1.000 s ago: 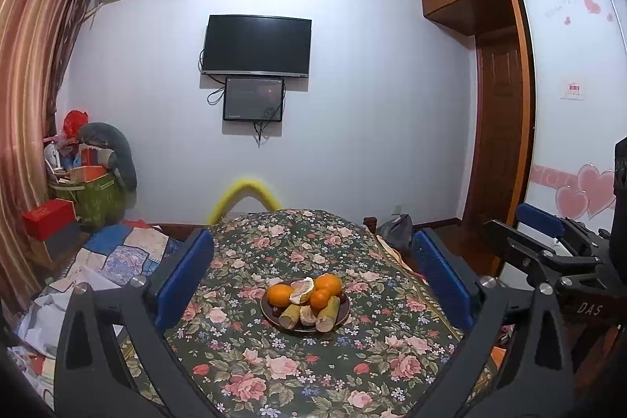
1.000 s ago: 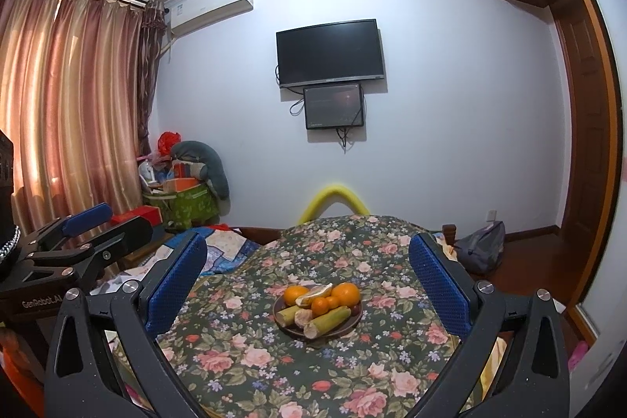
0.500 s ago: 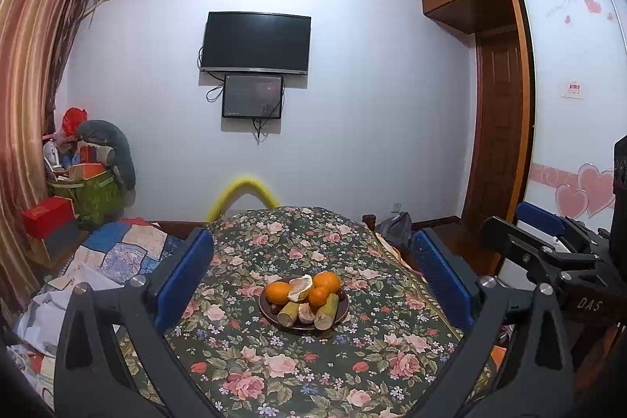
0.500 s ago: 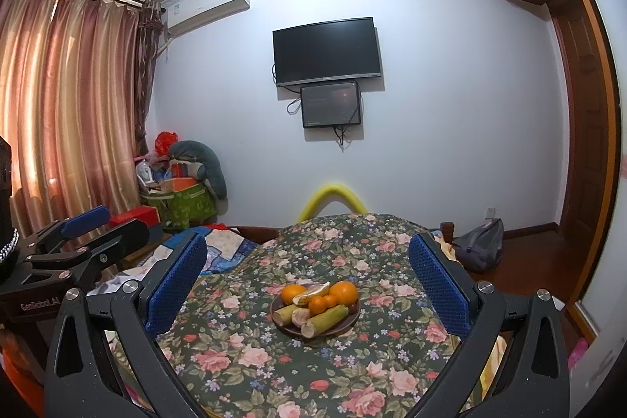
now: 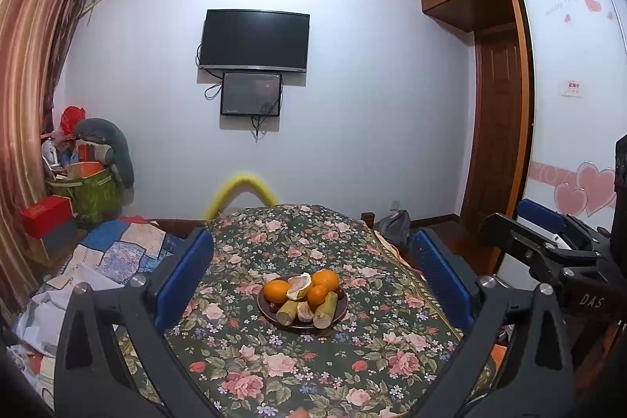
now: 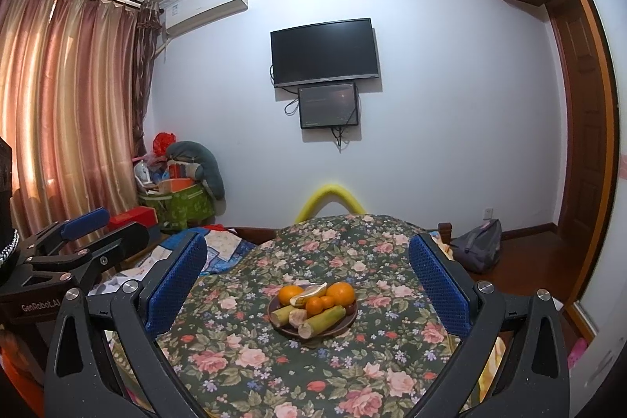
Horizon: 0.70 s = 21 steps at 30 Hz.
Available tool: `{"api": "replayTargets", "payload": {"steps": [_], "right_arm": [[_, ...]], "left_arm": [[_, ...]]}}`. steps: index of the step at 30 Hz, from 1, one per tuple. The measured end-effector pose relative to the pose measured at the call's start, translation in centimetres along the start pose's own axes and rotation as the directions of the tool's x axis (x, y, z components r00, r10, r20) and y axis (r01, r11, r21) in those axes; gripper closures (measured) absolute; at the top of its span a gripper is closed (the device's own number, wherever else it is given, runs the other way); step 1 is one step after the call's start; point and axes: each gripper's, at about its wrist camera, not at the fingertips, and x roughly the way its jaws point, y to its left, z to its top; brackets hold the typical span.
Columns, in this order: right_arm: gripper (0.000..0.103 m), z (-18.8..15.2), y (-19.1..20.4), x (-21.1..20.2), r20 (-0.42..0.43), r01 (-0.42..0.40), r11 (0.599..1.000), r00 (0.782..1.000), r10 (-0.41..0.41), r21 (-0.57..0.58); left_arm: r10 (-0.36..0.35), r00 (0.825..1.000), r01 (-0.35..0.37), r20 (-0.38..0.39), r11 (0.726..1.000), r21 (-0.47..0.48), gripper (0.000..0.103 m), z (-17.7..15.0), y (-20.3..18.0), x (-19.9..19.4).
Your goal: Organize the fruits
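Orange is the colour that draws our eye: on a dark round plate (image 5: 340, 314) sitting on the flowered tablecloth (image 5: 282, 363) we see a pile of fruit. There are two large oranges (image 5: 276, 291), one at the left and one at the right of the plate, with a smaller orange (image 5: 317, 294) in front of the right one. Between the big oranges lies a piece of peeled pomelo (image 5: 298, 286). At the near edge of the plate rest two pale green sugarcane sections (image 5: 326, 308), cut ends toward us, with another peeled segment between them.

We hold the left gripper (image 5: 313, 277) above the near part of the table with its jaws spread wide and nothing between them; the plate shows in the gap, well beyond the blue pads (image 5: 184, 275).

We hold the right gripper (image 6: 307, 271) likewise, its jaws wide apart and empty, the plate (image 6: 348, 324) again framed between them and well clear of them. Each gripper shows at the edge of the other's view.

On the far wall hang a television (image 6: 325, 51) and a smaller screen (image 6: 328, 105) below it.
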Motion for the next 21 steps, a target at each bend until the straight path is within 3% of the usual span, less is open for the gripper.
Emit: {"api": "replayTargets", "payload": {"steps": [21], "right_arm": [[0.000, -0.18, -0.46, 0.43, -0.018, 0.009, 1.000, 1.000, -0.009, 0.001]], "left_arm": [[-0.021, 1.000, 0.021, -0.024, 1.000, -0.008, 0.000, -0.41, 0.52, 0.89]]}}
